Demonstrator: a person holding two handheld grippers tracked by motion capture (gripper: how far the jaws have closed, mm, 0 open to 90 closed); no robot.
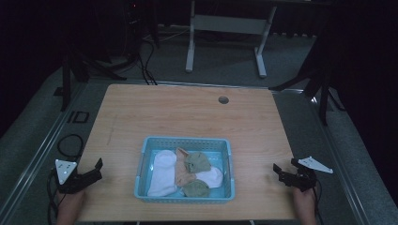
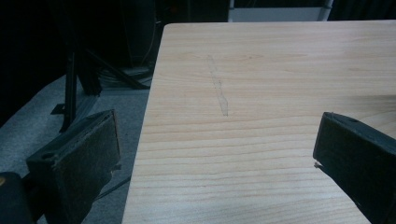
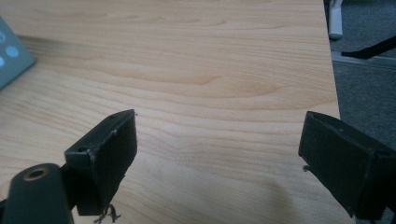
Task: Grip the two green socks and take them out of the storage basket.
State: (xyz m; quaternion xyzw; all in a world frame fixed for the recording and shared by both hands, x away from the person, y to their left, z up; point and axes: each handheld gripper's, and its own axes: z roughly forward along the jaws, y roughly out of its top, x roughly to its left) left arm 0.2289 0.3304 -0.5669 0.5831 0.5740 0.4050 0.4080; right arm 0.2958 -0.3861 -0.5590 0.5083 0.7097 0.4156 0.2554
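Note:
A light blue plastic basket [image 1: 143, 154] sits near the front middle of the wooden table [image 1: 187, 112]. Inside it lie white socks [image 1: 162, 172], green socks [image 1: 197, 161] and a peach-coloured one [image 1: 184, 174]. My left gripper [image 1: 97, 169] rests at the table's front left corner, open, with nothing between its jaws; its own view [image 2: 217, 140] looks over bare wood and the table's left edge. My right gripper [image 1: 281, 171] rests at the front right corner, open and empty, and its view [image 3: 219, 135] takes in a corner of the basket [image 3: 11, 58] at far left.
A round cable hole [image 1: 223, 100] is near the table's far edge. Dark stands [image 1: 75, 70] flank the table on both sides, and a white desk frame [image 1: 225, 33] stands behind. Cables [image 1: 70, 145] lie on the grey floor at left.

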